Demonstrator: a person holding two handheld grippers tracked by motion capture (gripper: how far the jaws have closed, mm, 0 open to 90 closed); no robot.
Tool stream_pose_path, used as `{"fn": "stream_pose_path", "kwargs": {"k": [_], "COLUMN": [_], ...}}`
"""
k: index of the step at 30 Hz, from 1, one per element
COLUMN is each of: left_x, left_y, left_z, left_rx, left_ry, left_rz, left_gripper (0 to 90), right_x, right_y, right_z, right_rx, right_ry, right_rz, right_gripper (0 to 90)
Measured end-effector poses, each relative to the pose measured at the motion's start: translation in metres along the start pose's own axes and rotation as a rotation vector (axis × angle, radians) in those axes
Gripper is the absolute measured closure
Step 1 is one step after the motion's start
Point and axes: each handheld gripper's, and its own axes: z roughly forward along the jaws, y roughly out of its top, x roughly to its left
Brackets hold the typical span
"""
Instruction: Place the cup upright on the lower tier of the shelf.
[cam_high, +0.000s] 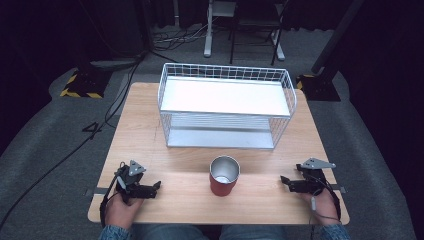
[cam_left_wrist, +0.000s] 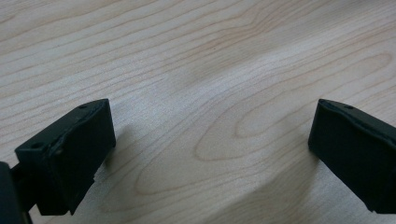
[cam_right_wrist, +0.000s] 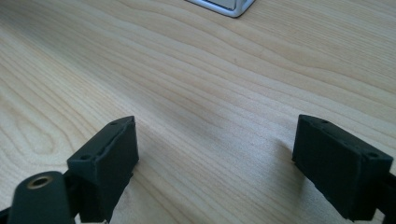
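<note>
A red cup (cam_high: 224, 176) with a shiny metal inside stands upright near the front middle of the wooden table (cam_high: 145, 130). My left gripper (cam_high: 156, 187) lies low at the front left, held by a hand and pointing right toward the cup, a hand's width away from it. In the left gripper view its jaws (cam_left_wrist: 211, 122) stand apart over bare wood. My right gripper (cam_high: 284, 181) rests at the front right, pointing left toward the cup. Its jaws (cam_right_wrist: 215, 131) are also apart, with only wood grain between them.
A white two-level wire rack (cam_high: 226, 105) stands behind the cup at the table's middle back; a corner of its base (cam_right_wrist: 224, 5) peeks in at the top of the right gripper view. Cables, stand feet and a chair sit on the grey floor beyond.
</note>
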Motion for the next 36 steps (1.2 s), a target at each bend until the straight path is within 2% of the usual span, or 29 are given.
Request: {"fn": "stream_pose_path", "kwargs": {"k": [10, 13, 17, 21, 23, 26, 29, 33, 36], "left_x": [0.0, 0.0, 0.0, 0.001, 0.001, 0.001, 0.001, 0.001, 0.0], "left_y": [0.0, 0.0, 0.0, 0.0, 0.0, 0.0, 0.0, 0.0, 0.0], "left_z": [0.0, 0.0, 0.0, 0.0, 0.0, 0.0, 0.0, 0.0, 0.0], "left_rx": [0.0, 0.0, 0.0, 0.0, 0.0, 0.0, 0.0, 0.0, 0.0], "left_ry": [0.0, -0.002, -0.002, -0.002, -0.002, -0.002, -0.002, -0.002, -0.002], "left_rz": [0.0, 0.001, 0.005, 0.005, 0.006, 0.005, 0.005, 0.005, 0.005], "left_gripper": [1.0, 0.9, 0.9, 0.9, 0.9, 0.9, 0.9, 0.9, 0.9], "right_x": [0.002, 0.004, 0.013, 0.024, 0.029, 0.034, 0.038, 0.043, 0.048], "right_y": [-0.001, -0.001, 0.003, 0.007, 0.01, 0.012, 0.014, 0.015, 0.016], "right_z": [-0.001, -0.005, -0.011, -0.016, -0.019, -0.022, -0.022, -0.023, -0.024], "right_rx": [-0.008, -0.039, -0.079, -0.098, -0.111, -0.134, -0.15, -0.187, -0.203], "right_ry": [-0.02, -0.016, 0.015, 0.067, 0.087, 0.106, 0.113, 0.139, 0.147], "right_rz": [0.019, 0.024, 0.004, -0.046, -0.052, -0.042, -0.023, -0.01, -0.024], "right_gripper": [15.5, 15.5, 15.3, 14.3, 12.1, 8.6, 0.0, 0.0, 0.0]}}
